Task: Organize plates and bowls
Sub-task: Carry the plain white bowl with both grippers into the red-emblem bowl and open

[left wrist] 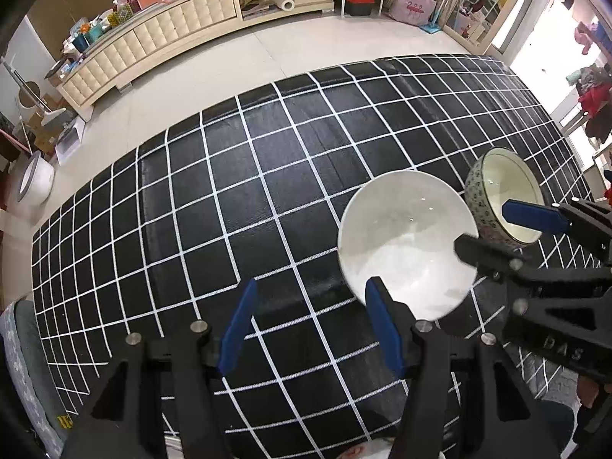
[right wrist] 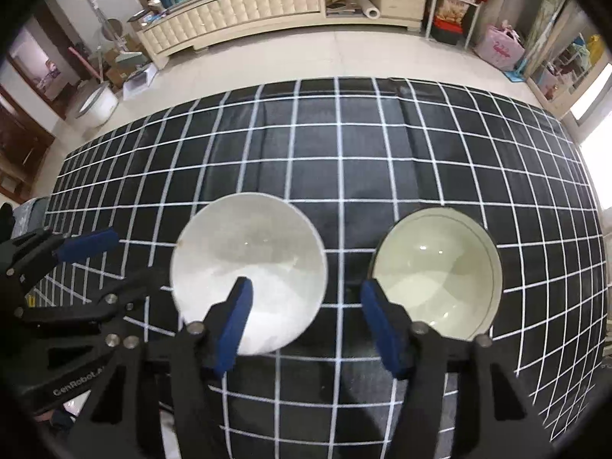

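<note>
A plain white bowl (left wrist: pixel 405 244) (right wrist: pixel 248 267) and a blue-patterned bowl with a cream inside (left wrist: pixel 505 199) (right wrist: pixel 440 271) stand side by side on the black grid-pattern cloth (left wrist: pixel 229 191) (right wrist: pixel 344 153), the white one on the left. My left gripper (left wrist: pixel 310 329) is open and empty, just left of the white bowl and above the cloth. My right gripper (right wrist: pixel 306 317) is open and empty, its fingers straddling the gap between the two bowls. It also shows in the left wrist view (left wrist: pixel 493 229), over the bowls' adjoining rims.
The cloth covers a low table whose far edge meets a pale tiled floor (left wrist: pixel 214 72) (right wrist: pixel 306 57). A long cream cabinet (left wrist: pixel 153 42) (right wrist: pixel 244 11) with clutter stands beyond. A white round tub (left wrist: pixel 34 183) (right wrist: pixel 95 103) stands on the floor at left.
</note>
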Motion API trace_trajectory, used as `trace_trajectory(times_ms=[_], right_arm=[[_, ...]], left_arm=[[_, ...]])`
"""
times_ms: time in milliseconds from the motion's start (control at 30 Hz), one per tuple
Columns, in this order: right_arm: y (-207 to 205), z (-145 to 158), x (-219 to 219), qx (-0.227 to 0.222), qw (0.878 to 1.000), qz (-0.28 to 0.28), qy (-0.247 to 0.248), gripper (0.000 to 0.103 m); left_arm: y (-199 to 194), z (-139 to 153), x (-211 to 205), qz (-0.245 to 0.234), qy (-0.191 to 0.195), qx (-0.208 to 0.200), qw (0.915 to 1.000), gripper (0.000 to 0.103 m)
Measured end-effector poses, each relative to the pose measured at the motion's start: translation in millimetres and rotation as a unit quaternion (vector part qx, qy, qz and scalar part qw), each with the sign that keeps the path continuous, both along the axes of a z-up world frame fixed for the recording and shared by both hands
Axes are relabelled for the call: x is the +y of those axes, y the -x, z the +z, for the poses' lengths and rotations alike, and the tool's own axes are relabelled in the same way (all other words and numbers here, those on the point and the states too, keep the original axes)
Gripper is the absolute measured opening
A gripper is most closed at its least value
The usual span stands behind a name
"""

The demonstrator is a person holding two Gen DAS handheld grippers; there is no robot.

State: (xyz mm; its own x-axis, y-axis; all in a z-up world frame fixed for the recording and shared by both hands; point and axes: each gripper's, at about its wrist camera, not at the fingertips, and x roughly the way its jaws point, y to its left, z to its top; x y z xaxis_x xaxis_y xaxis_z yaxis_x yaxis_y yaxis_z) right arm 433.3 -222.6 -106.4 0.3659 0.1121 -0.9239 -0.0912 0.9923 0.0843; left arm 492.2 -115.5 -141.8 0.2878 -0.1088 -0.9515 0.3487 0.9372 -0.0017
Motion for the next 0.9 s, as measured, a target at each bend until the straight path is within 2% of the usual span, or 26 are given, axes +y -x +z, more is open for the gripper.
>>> trace_trajectory(times_ms=[100,167,267,333,367,433,600,667,800,900], right_arm=[[-4,-7,-1,0.01,1.0,0.006,-0.004,0.05],[-5,-9,0,0.01,1.0,0.012,-0.002,0.049],[-9,-14,0,0.014,1.0,0.019,0.003,0.045],[-11,-19,0,0.019,1.0,0.022,0.003,0.041],[-12,-21,0,0.021,1.0,0.023,0.003,0.039],[-13,-25,-3,0.02,1.0,0.016,0.002,0.027],[-11,-32,-9,0.018,1.0,0.0,-0.007,0.014],[-9,-31,-10,0.015,1.0,-0.003,-0.008,0.013],[-2,-28,-17,0.021,0.999,-0.026,-0.037,0.012],[7,-22,-10,0.008,1.0,-0.016,-0.015,0.011]], left_arm=[[-5,-5,-4,-0.006,-0.003,-0.002,1.0,0.052],[-7,-11,-8,-0.014,-0.004,0.004,0.9999,0.04],[-9,-19,-13,-0.023,0.002,0.012,0.9996,0.028],[-10,-22,-17,-0.033,0.002,0.015,0.9994,0.024],[-11,-24,-19,-0.035,-0.004,0.015,0.9993,0.024],[-12,-27,-22,-0.039,-0.009,0.016,0.9991,0.023],[-11,-35,-28,-0.047,-0.012,0.023,0.9986,0.019],[-10,-36,-31,-0.055,-0.011,0.027,0.9981,0.014],[-7,-37,-35,-0.061,-0.03,0.021,0.9975,0.014],[-6,-36,-30,-0.055,-0.022,0.03,0.9978,0.013]])
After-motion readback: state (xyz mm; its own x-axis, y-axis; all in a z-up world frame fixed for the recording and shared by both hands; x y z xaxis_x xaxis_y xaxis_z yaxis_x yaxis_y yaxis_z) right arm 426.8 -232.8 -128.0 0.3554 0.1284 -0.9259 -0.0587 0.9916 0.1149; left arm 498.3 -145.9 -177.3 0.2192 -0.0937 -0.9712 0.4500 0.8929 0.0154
